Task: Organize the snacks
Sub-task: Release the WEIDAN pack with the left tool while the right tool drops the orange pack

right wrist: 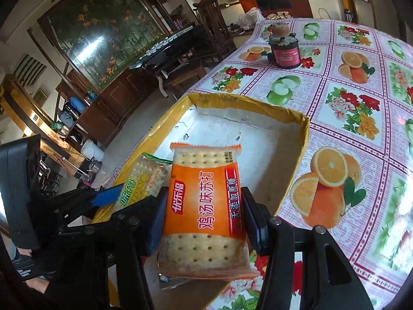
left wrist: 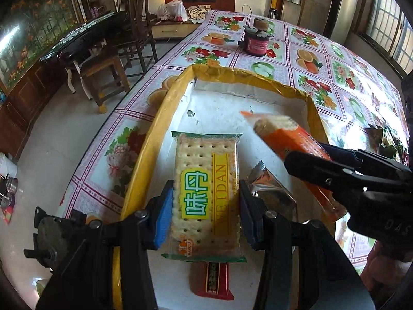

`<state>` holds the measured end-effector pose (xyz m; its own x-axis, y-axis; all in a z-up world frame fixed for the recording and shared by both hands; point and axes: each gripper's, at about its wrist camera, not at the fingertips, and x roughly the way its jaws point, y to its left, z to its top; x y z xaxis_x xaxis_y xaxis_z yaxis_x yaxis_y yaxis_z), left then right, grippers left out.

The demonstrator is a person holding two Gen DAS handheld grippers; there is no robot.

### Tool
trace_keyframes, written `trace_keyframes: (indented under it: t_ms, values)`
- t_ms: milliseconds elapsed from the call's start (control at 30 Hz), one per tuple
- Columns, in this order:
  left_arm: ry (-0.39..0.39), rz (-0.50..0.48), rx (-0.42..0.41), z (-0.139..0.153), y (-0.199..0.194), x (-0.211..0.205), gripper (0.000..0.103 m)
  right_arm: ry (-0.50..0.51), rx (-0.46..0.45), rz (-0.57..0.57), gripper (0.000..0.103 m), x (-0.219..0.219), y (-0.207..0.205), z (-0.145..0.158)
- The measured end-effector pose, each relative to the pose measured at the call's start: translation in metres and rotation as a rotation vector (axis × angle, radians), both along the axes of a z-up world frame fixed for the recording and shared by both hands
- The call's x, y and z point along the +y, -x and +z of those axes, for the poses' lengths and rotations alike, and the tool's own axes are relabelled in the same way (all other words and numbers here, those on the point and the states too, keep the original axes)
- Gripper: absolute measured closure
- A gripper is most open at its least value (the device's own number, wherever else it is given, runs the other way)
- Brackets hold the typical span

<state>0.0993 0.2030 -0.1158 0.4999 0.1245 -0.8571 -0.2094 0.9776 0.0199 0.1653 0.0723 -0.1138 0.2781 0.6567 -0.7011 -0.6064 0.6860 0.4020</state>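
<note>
Left wrist view: left hand-held gripper [left wrist: 205, 204] closed part-way, blue pads pressed on both long edges of a green-trimmed cracker pack [left wrist: 206, 193]. Label: green characters on a yellow patch, "WEIDAN" in Latin letters down a yellow band; small logo at the near end, not readable. Pack held above the near part of the yellow-rimmed tray [left wrist: 144, 155], which sits on the worktop [left wrist: 335, 82] under a fruit-and-flower cloth.

On the tray floor under the pack: a red-wrapped snack [left wrist: 214, 281], print too small to read. Just to its right, a silver-brown wrapper [left wrist: 271, 191].

Right wrist view: right hand-held gripper [right wrist: 204, 219] closed part-way on an orange cracker pack [right wrist: 204, 206], pads on both sides. Label: red oval logo, large white Chinese characters, a red side strip with more characters. Pack held over the tray's near right part, beside the green-trimmed pack.

Beyond the tray's far rim: dark jar [right wrist: 285, 51] with pink label, text unreadable, a cork-like piece on top.
</note>
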Motion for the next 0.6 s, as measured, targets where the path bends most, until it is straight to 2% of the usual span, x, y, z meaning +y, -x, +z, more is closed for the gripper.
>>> trace_keyframes:
  t_ms: [600]
  values:
    - [0.044,0.013,0.102,-0.024,-0.018,0.007,0.054,0.139,-0.056,0.018,0.048,0.027,-0.006,-0.008]
